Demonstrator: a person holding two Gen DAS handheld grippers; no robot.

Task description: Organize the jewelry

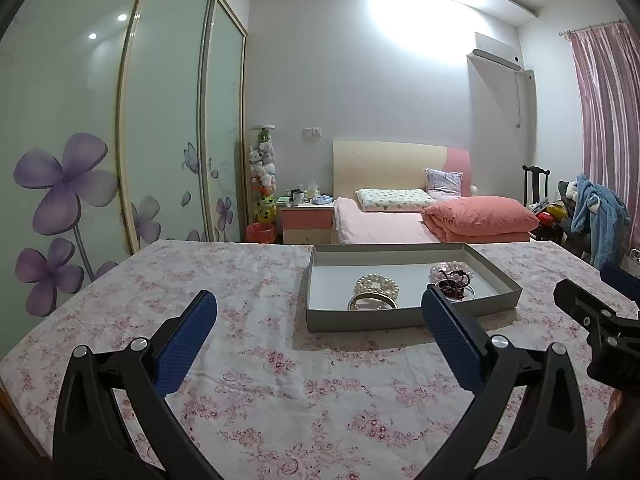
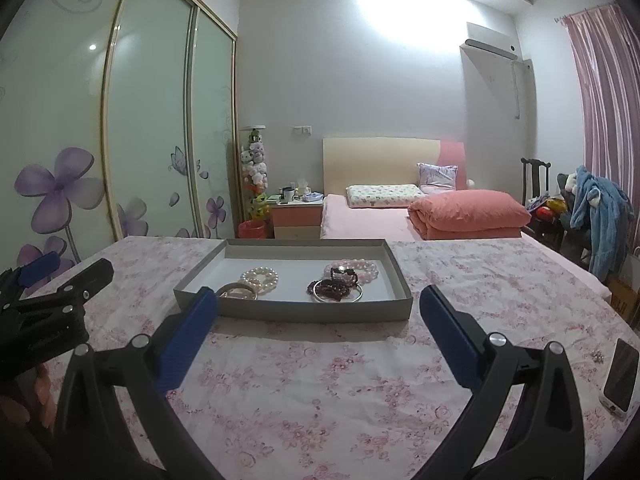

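While both tools gape empty, the left finger hides the tray's bangle.

Bare floral tablecloth between both wide-open grippers and the grey tray: open passage straight ahead. Low tray wall to clear on entry. Inside, bracelets clustered left and right, bare floor between. Phone near the right table edge.

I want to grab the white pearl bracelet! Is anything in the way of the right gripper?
Only the grey box's near wall stands between the open right gripper and the pearl bracelet; reach over it. A gold bangle lies against the bracelet's near side.
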